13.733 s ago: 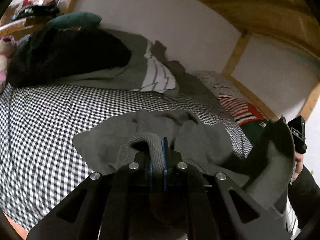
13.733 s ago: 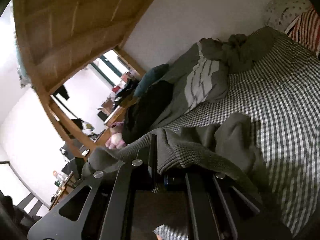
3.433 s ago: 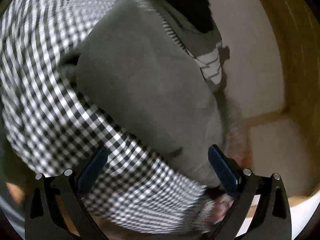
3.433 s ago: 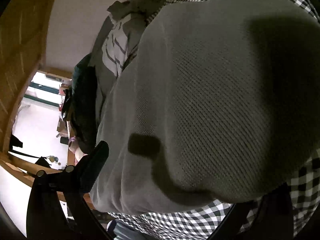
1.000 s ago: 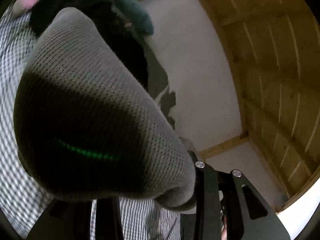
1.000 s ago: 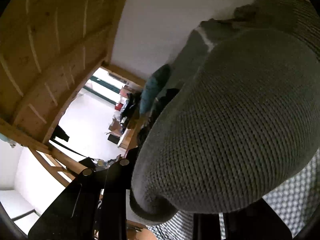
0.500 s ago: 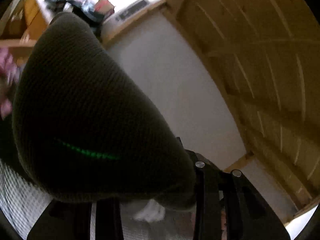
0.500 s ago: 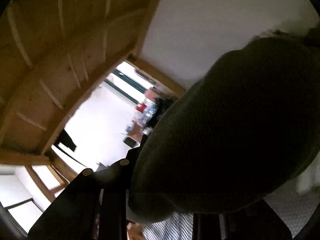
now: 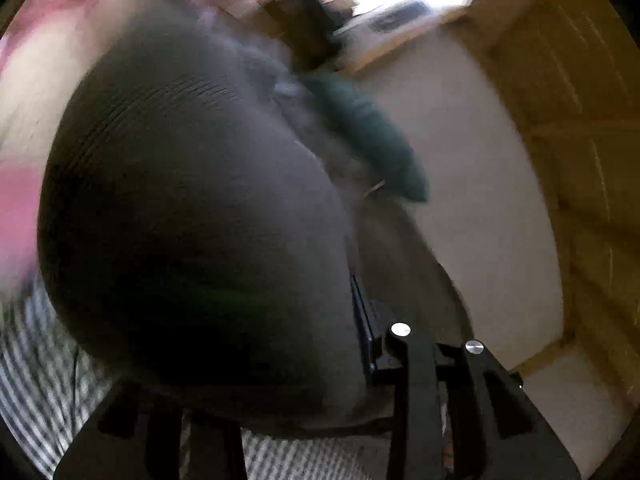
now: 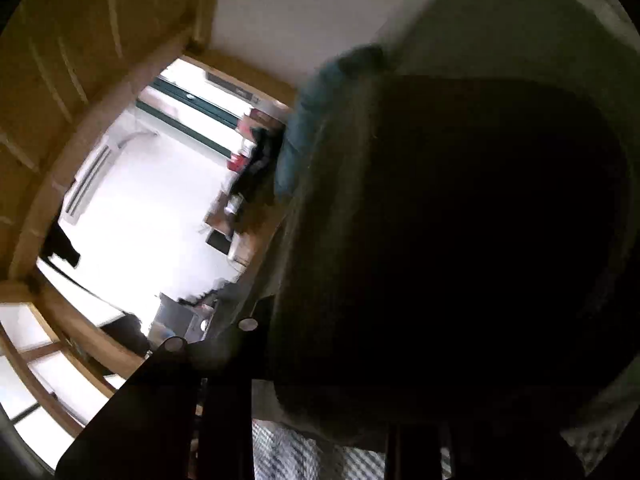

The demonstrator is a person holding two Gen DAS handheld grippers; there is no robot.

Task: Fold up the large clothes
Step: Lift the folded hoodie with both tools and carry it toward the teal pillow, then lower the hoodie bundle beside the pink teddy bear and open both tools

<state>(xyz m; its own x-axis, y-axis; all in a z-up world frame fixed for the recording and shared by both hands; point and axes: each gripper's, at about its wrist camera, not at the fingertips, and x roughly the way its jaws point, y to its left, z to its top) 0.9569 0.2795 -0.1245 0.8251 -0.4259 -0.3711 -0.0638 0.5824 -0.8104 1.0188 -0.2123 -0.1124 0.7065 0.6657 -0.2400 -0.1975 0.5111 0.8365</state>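
Both grippers carry the folded grey knit: one bundle, raised off the bed, draped over the tools so it hides most of each lens.

Left gripper [image 9: 352, 364]: the sweater [image 9: 192, 216] bulges over the left half of the view. The right finger shows black with two silver screws, and a blue pad edge sits hard against the cloth; the other finger is buried under fabric. Looks clamped on the sweater edge, though the gap itself is hidden. Held from the side, probably so the fold keeps its shape while it is carried.

Right gripper [image 10: 320, 384]: the sweater [image 10: 460, 240] fills the right side, backlit and almost black. Only the left finger with two screws is clear; tips are covered. Cannot tell from the view how the jaws stand, though the bundle hangs on it.

Materials: the sweater is a thick, ribbed or waffle knit, soft, rounded into a dome; it should sag if one side lets go. The bedsheet [image 9: 36, 392] is thin checked cotton, seen only along the lower edge under the bundle. A teal pillow [image 9: 372, 148] is plump and smooth, against the wall behind. Wooden beams [image 9: 580, 128] are rigid planks overhead. A bright room opening [image 10: 152, 216] is overexposed.

Left view is motion-blurred, so fine detail is unreliable. Judgement: folding is mostly done and the bundle is in transit to a resting spot.
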